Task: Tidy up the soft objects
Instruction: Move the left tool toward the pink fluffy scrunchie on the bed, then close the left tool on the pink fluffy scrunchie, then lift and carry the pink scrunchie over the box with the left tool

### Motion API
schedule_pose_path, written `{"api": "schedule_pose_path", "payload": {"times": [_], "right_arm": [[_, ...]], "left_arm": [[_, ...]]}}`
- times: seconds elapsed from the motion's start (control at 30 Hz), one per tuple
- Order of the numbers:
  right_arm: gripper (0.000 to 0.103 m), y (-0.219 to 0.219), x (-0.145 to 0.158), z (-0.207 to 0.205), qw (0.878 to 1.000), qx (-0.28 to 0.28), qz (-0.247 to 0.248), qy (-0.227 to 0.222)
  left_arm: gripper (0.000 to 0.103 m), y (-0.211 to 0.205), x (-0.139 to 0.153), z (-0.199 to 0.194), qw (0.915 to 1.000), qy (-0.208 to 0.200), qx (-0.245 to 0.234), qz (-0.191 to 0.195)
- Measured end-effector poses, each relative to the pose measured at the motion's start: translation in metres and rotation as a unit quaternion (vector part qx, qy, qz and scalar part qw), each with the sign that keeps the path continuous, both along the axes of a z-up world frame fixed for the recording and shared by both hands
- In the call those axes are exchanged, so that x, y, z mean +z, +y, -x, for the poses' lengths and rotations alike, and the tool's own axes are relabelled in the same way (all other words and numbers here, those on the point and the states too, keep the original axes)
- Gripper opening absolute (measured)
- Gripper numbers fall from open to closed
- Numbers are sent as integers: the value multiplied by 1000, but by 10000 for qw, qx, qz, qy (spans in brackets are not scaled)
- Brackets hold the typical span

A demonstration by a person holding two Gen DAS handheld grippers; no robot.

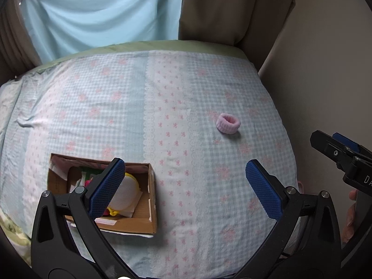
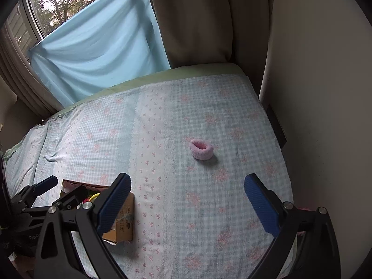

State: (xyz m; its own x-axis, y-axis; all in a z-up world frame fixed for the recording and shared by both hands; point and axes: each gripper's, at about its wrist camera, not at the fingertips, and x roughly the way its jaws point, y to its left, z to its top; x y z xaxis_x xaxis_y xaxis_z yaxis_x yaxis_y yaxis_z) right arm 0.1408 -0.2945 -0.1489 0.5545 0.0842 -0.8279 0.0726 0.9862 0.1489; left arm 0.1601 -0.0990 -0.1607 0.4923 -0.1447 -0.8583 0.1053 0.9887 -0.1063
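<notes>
Pink wristband (image 2: 201, 149) lies alone on the bed (image 2: 162, 244), well apart from the box (image 1: 139, 225). Both hand-held grippers (image 1: 184, 186) (image 2: 187, 200) gape wide, empty; a shallow pinch could snag the sheet instead.

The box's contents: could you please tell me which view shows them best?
The left wrist view: it looks down into the open box, showing white and yellow soft items. The right wrist view sees only its outer side, and both tools mostly hide the inside.
</notes>
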Motion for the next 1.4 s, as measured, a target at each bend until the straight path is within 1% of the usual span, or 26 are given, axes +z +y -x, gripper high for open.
{"api": "schedule_pose_path", "payload": {"times": [0.13, 0.23, 0.37, 0.53, 0.67, 0.77, 0.83, 0.9, 0.97, 1.07, 1.1, 1.17, 1.27, 1.4], "right_arm": [[97, -21, -27, -23, 9999, -112, -81, 12], [97, -39, -54, -42, 9996, -274, -79, 64], [97, -68, -95, -68, 9984, -515, -174, 127], [97, -99, -145, -90, 9961, -836, -225, 140], [97, -119, -173, -101, 9938, -1066, -279, 120], [97, -128, -188, -105, 9920, -1208, -338, 150], [97, -131, -195, -106, 9908, -1287, -383, 180], [97, -134, -200, -107, 9898, -1340, -439, 207], [97, -135, -203, -107, 9894, -1359, -465, 213], [97, -135, -204, -108, 9897, -1334, -466, 226], [97, -134, -204, -108, 9897, -1333, -467, 220], [97, -134, -203, -107, 9897, -1331, -484, 219], [97, -133, -200, -104, 9897, -1331, -496, 198], [97, -128, -191, -100, 9900, -1313, -486, 151]], "left_arm": [[103, -35, -20, -26, 9998, -76, -186, 17], [103, -61, -47, -51, 9992, -137, -368, 21], [103, -93, -94, -87, 9982, -105, -585, -57], [103, -130, -168, -130, 9962, -28, -868, -28], [103, -159, -225, -152, 9941, 39, -1088, 33], [102, -176, -256, -161, 9923, 20, -1239, 11], [98, -185, -272, -166, 9914, 39, -1307, -61], [90, -191, -282, -170, 9907, 4, -1352, -145], [72, -194, -290, -175, 9901, 32, -1389, -173], [59, -196, -298, -182, 9897, 152, -1408, -199], [57, -195, -299, -183, 9900, 173, -1387, -207], [44, -192, -297, -184, 9905, 170, -1363, -104], [38, -189, -292, -182, 9901, 175, -1388, -86], [37, -188, -278, -176, 9900, 99, -1405, -69]]}}
